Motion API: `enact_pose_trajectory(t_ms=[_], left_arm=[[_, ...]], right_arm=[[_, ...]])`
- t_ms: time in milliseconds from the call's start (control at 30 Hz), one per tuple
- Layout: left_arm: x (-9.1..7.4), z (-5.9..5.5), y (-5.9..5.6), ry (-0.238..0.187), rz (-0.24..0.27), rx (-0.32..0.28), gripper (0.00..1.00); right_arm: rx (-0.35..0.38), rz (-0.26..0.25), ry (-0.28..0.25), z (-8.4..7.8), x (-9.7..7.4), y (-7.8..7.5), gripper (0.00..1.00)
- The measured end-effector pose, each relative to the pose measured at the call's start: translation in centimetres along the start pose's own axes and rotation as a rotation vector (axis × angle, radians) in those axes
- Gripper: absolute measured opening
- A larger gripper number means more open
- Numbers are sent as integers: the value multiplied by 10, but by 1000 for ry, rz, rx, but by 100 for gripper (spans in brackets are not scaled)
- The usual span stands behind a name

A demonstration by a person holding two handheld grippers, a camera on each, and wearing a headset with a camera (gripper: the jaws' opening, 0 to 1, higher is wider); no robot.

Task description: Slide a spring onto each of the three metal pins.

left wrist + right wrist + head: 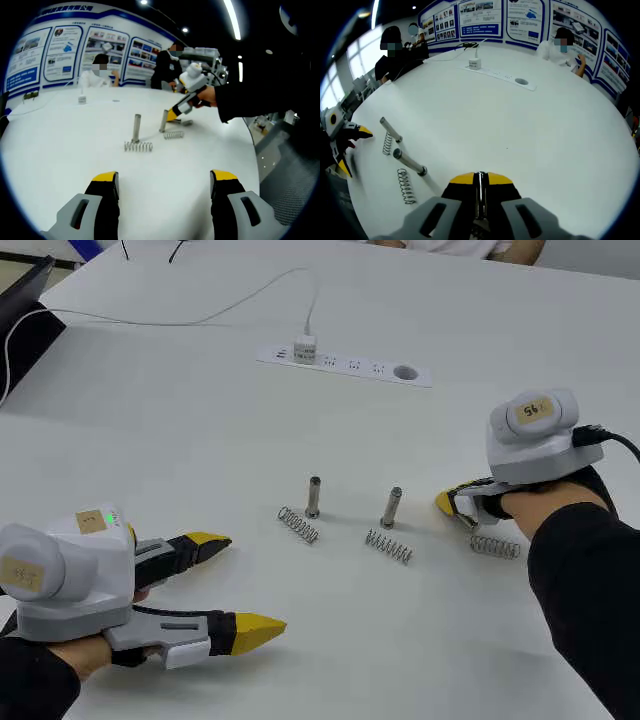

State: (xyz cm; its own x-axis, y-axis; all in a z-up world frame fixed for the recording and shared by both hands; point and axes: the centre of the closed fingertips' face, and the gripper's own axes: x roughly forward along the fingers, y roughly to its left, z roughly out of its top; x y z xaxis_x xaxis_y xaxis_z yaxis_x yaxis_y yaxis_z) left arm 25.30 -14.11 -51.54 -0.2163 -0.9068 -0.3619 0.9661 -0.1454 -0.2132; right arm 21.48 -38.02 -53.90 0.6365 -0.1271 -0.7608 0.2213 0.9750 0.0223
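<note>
Middle of the head view: two pins point(313, 497) upright, three springs point(388, 546) loose nearby.
The right gripper point(480, 177), in its own view, is pinched on a third pin point(480, 197); left gripper point(238, 585), lower left, gapes wide.

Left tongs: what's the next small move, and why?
Probably reach the open left tongs toward the spring lying beside the nearer upright pin and close on it: that pin is bare, and the right tongs look shut on a third pin.

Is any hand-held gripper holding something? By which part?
The right hand-held gripper pinches a metal pin along its shaft. The left hand-held gripper is open and holds nothing.
</note>
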Motion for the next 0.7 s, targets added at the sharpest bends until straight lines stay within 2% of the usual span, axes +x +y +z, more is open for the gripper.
enact_pose_trajectory(t_ms=[67, 167, 367, 700], left_arm=[[0, 5, -2, -5, -3, 10, 75], [-4, 11, -4, -13, -4, 29, 75], [-9, 19, -4, -24, 6, 44, 75], [-10, 27, -12, -32, -1, 74, 75]], right_arm=[[19, 9, -2, -1, -2, 0, 8], [33, 10, -38, 4, -13, 0, 8], [4, 8, -79, 14, -31, 4, 8], [10, 2, -117, 7, -51, 9, 8]])
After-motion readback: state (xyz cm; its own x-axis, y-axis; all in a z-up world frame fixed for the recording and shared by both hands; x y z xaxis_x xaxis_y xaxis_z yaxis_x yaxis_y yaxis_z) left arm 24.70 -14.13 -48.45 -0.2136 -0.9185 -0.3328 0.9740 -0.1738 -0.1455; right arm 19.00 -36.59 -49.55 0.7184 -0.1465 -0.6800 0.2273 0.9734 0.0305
